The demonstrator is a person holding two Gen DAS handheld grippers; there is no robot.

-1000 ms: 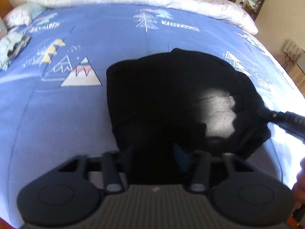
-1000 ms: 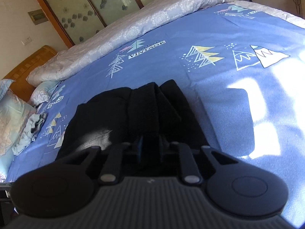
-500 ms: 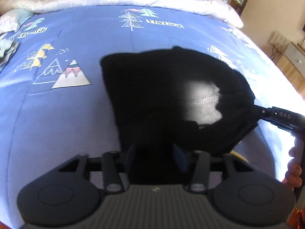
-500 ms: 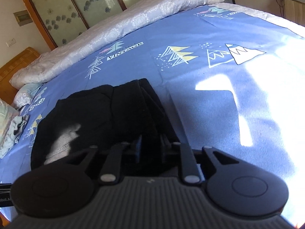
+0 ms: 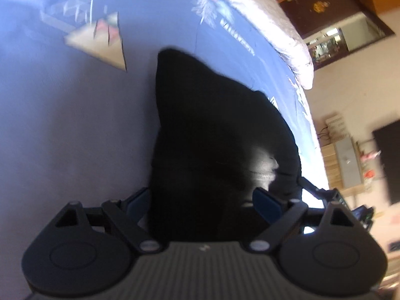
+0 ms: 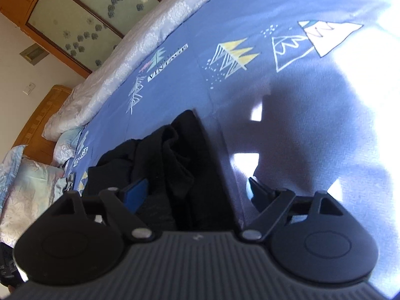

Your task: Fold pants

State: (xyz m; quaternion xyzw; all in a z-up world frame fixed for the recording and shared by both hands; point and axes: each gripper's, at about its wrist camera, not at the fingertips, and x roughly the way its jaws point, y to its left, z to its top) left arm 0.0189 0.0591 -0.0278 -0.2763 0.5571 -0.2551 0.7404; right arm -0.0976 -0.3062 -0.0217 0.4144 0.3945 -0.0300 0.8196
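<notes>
Pants: a black bundle, folded over on itself, lying on the blue bedspread; everything below is placed from this bundle.
Left gripper: at the near edge of the pants, jaws opening and already wide; the cloth sits in the gap but the blue pads stand clear of it on either side.
Right gripper: at the other near corner, jaws also opening wide; one blue pad lies over the black folds, the other finger is out over bare bedspread beside the pants.
Left view only: a sunlit patch of stitched seam on the pants, the tip of the right gripper poking in past the bundle's right edge, and beyond the bed's far side a dark wooden cabinet.
Right view only: loose layered folds on top of the bundle, a pillow and wooden headboard off to its left, a white quilt rolled along the bed beyond it.
Blur: the left view is smeared, so its printed patterns are hard to read.
</notes>
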